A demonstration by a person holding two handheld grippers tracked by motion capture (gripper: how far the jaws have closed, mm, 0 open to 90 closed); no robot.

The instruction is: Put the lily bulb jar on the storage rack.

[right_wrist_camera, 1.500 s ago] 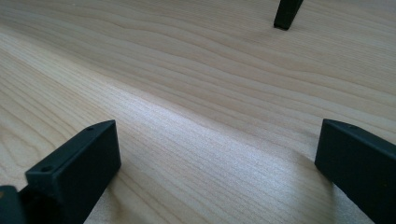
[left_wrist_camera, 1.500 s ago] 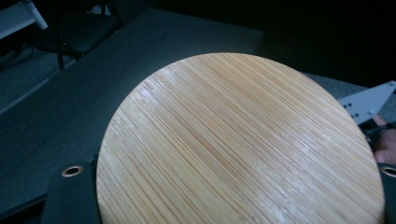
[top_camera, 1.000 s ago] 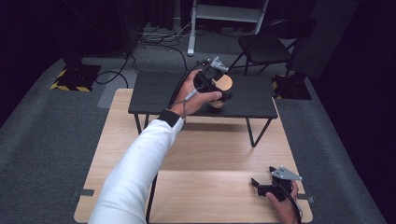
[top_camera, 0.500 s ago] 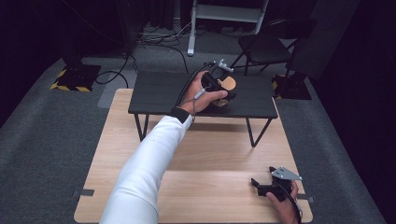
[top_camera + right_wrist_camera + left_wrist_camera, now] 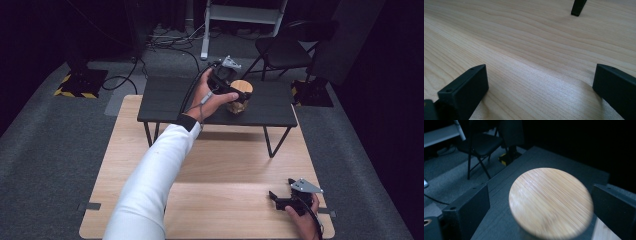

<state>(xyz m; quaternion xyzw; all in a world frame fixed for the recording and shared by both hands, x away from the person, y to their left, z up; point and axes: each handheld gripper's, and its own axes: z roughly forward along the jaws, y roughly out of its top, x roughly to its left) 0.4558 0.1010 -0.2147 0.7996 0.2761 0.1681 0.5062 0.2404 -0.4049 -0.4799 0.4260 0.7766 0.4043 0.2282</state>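
Left tongs [image 5: 539, 202] spread around unmarked wooden lid [image 5: 550, 202].

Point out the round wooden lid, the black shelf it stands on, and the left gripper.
wooden lid [image 5: 550, 202], left gripper view, middle of its flat top.
black shelf [image 5: 165, 100], high view, bare left part of its top.
left gripper [image 5: 239, 96], high view, between its fingertips.

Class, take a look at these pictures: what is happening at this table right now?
A person works with a gripper in each hand. The left gripper is at a jar with a round bamboo lid standing on the small black table; its jaws have just been opening and now stand apart on either side of the lid, not pressing it. The right gripper rests open and holds nothing, low over the light wooden tabletop.
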